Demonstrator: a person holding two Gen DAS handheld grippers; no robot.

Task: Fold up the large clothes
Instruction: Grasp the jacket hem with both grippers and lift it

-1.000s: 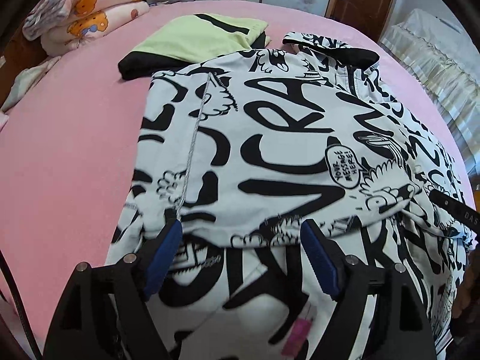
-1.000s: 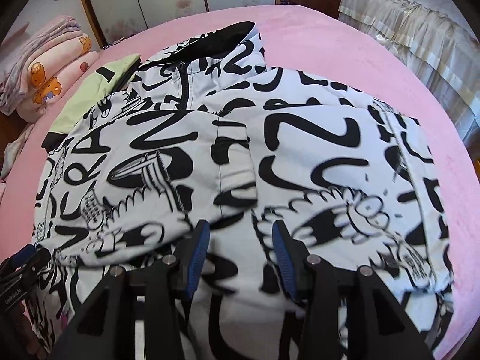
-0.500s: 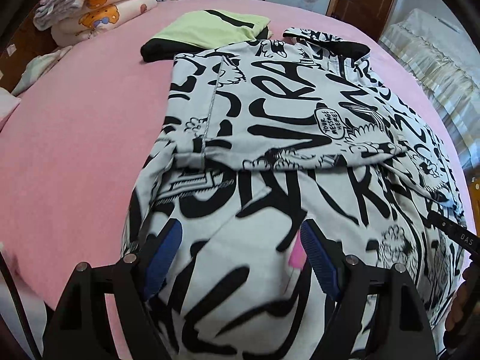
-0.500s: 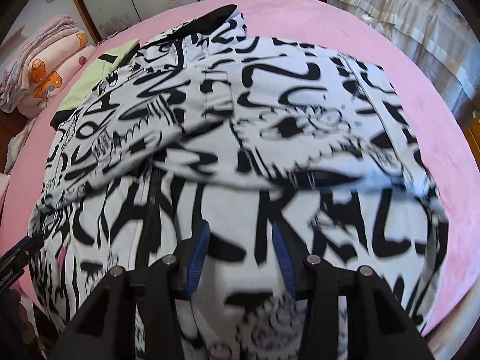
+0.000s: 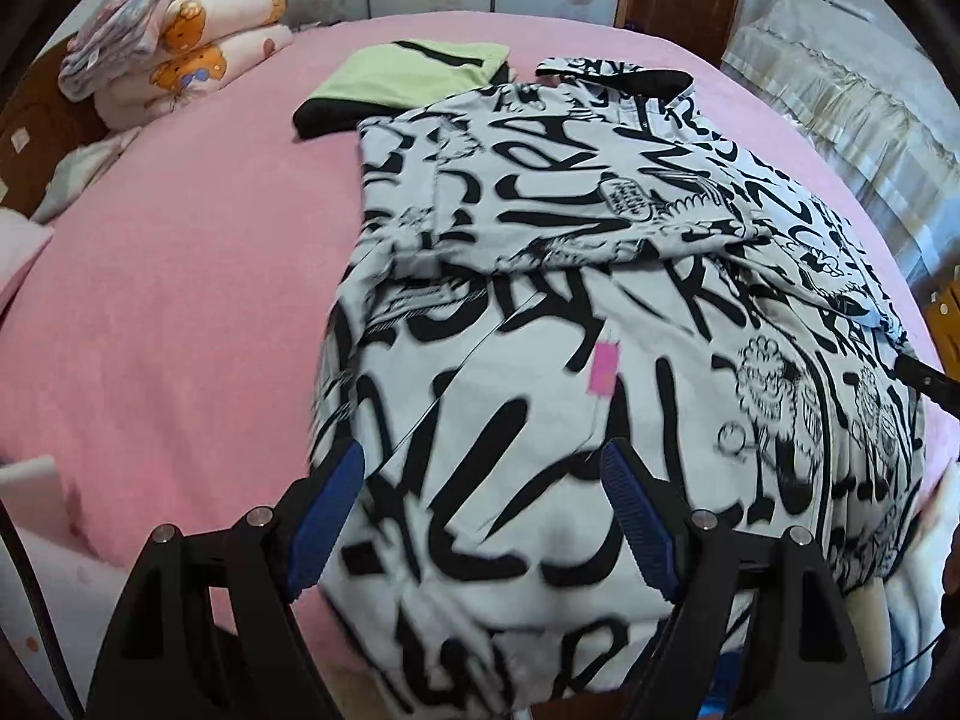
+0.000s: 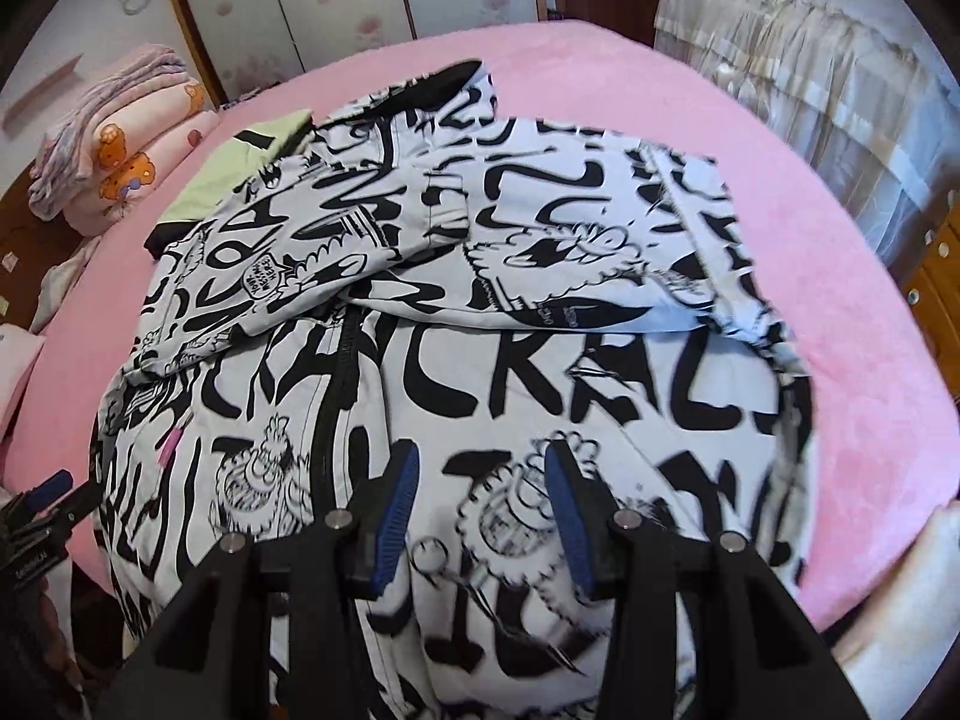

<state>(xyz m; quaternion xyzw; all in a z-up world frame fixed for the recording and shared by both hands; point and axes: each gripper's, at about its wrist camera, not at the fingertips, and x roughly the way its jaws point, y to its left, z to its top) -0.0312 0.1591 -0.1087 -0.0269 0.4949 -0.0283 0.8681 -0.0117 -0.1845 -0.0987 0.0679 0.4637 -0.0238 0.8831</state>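
Note:
A large white jacket with black graffiti lettering point(image 5: 570, 252) lies on the pink bed point(image 5: 180, 276), both sleeves folded across its chest. Its lower hem hangs over the near bed edge. It also shows in the right wrist view point(image 6: 480, 324). My left gripper point(image 5: 483, 516) is open and empty above the jacket's lower left part. My right gripper point(image 6: 477, 510) is open and empty above the lower right part. The left gripper's tip shows at the left edge of the right wrist view point(image 6: 54, 492). A pink tag point(image 5: 603, 369) sits on the jacket front.
A folded green and black garment point(image 5: 408, 81) lies beyond the jacket's collar. Stacked pink bear-print blankets point(image 5: 180, 54) sit at the far left. A covered piece of furniture point(image 6: 810, 60) stands to the right of the bed. Wardrobe doors and a brown door are behind.
Both grippers have pulled back toward the near bed edge, away from the folded sleeves. More of the jacket's lower part now shows. Both stay open.

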